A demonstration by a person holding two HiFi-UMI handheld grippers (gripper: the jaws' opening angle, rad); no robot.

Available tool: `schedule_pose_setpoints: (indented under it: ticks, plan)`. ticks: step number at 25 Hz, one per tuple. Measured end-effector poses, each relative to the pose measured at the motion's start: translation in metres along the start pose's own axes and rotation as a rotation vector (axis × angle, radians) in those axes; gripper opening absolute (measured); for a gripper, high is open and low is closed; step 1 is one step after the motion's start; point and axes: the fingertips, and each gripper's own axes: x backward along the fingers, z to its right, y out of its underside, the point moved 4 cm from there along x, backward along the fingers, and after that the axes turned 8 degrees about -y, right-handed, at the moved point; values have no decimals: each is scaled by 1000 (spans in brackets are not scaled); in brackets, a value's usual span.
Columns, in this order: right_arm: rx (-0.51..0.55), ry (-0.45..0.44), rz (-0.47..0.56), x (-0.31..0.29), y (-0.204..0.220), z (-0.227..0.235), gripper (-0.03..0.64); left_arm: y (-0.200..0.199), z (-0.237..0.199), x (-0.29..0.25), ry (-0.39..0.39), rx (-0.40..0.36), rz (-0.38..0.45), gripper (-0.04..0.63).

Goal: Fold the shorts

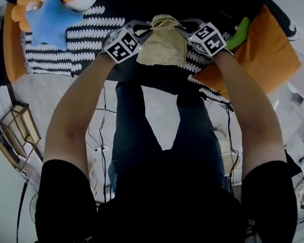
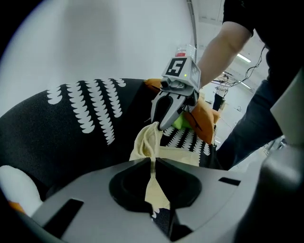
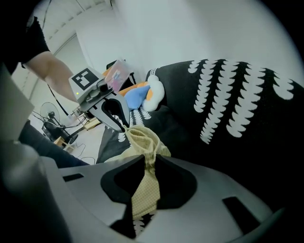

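The pale yellow shorts (image 1: 162, 45) hang bunched between both grippers, lifted a little above the black cover with white scallop rows (image 1: 75, 43). In the head view my left gripper (image 1: 145, 28) pinches one upper corner and my right gripper (image 1: 183, 25) the other, close together. From the left gripper view its jaws (image 2: 153, 163) are shut on a thin strip of the shorts (image 2: 145, 142), and the right gripper (image 2: 164, 124) shows beyond, gripping the same cloth. My right gripper (image 3: 145, 167) is likewise shut on a fold of the shorts (image 3: 142, 140), facing the left gripper (image 3: 124, 127).
A blue star plush (image 1: 51, 19) with orange parts lies at the cover's far left. An orange cushion (image 1: 263, 52) and a green object (image 1: 239, 33) sit at the right. The person's legs (image 1: 158, 143) stand on a pale floor with cables (image 1: 99, 137). Wooden frames (image 1: 16, 129) lean at the left.
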Motion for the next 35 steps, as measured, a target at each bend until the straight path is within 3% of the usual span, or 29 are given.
schedule_pose_setpoints:
  ticks: [8, 20, 26, 35]
  plan:
    - [16, -34, -35, -6, 29, -31, 72, 19, 44, 6, 4, -106, -18, 44]
    - [113, -84, -179, -29, 85, -89, 71, 58, 120, -1, 87, -265, -93, 43]
    - [163, -91, -243, -46, 113, -103, 71, 83, 144, -15, 115, -295, -148, 44]
    - [353, -37, -391, -67, 137, -116, 69, 101, 162, -36, 59, -363, -277, 44]
